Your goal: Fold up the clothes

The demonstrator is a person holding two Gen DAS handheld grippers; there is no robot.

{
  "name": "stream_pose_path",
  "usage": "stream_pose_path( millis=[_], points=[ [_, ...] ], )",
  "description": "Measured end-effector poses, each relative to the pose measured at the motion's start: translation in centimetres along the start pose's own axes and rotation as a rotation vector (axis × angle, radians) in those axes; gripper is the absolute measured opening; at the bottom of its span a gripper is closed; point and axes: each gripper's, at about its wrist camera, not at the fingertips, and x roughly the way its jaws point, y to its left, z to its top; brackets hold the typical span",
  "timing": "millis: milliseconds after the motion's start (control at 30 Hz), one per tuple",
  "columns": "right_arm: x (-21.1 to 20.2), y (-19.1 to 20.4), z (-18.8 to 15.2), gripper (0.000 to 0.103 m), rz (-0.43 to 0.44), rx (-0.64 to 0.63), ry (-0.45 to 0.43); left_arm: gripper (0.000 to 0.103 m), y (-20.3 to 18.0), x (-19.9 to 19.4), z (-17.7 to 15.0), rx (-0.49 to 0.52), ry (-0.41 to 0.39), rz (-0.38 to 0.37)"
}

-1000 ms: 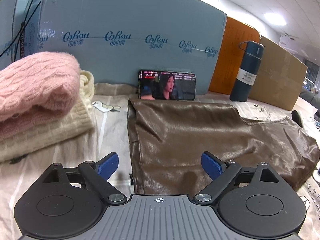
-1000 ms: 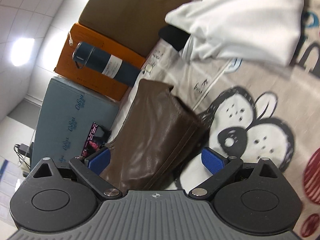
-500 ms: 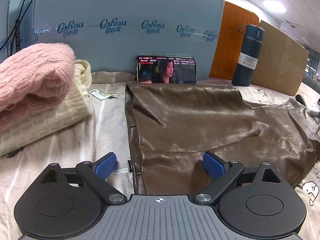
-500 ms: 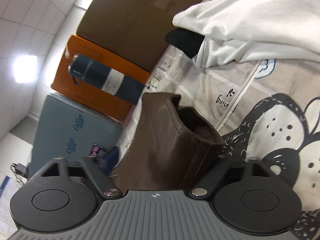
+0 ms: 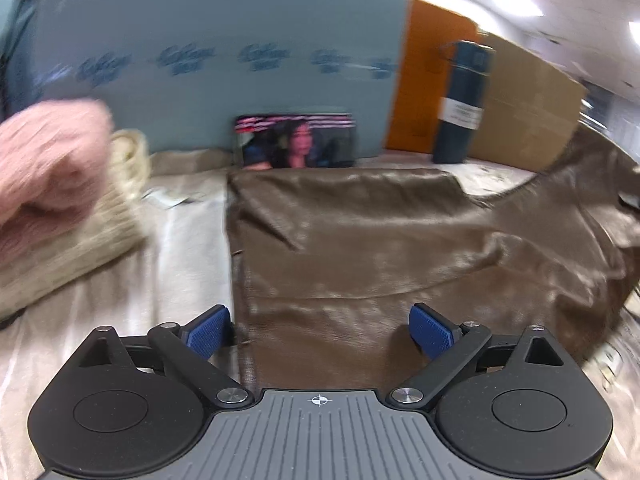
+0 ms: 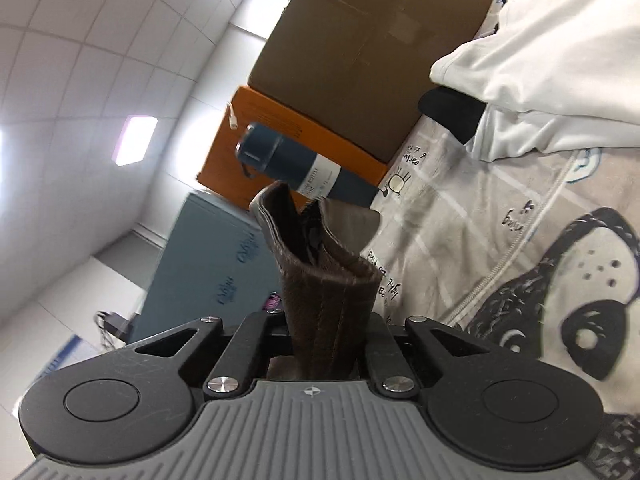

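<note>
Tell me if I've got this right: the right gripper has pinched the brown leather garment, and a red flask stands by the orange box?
Nearly. The right gripper is shut on the brown leather garment, but the flask by the orange box is dark blue, not red. Both wrist views show it.

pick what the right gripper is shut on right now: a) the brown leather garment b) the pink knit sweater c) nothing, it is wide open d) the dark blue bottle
a: in the right wrist view the right gripper has its jaws closed on a bunched fold of the brown leather garment, which stands up from between them.
</note>
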Motion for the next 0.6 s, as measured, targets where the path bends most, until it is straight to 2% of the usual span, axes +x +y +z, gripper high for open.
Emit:
stream_pose_path(
  millis=[133,167,200,233,300,400,600],
  points=[
    [-2.8,-0.9,1.4,0.006,-0.078,0.012,-0.122,0.098,-1.4,-0.6,-0.5,0.063,-0.004,-0.224],
    [-3.5,-1.3,1.9,0.006,-0.108,0.013,-0.159,0.098,-1.7,-0.8,-0.6,0.075,-0.008,-0.261],
    [-3.9,-1.5,2.3,0.006,-0.134,0.006,-0.185,0.098,-2.0,-0.9,-0.6,0.091,-0.017,-0.261],
    [-4.2,-1.7,2.6,0.006,-0.158,-0.005,-0.205,0.098,-2.2,-1.0,-0.7,0.108,-0.026,-0.255],
    [-4.3,-1.8,3.1,0.006,-0.190,-0.018,-0.218,0.098,-2.6,-1.1,-0.7,0.137,-0.038,-0.161],
    [-3.8,-1.2,3.3,0.010,-0.158,-0.006,-0.208,0.098,-3.1,-0.6,-0.9,0.164,-0.021,-0.034],
    [-1.9,2.3,2.3,0.011,0.023,-0.040,-0.184,0.101,-3.5,-0.2,-1.0,0.185,0.002,0.002]
  ],
)
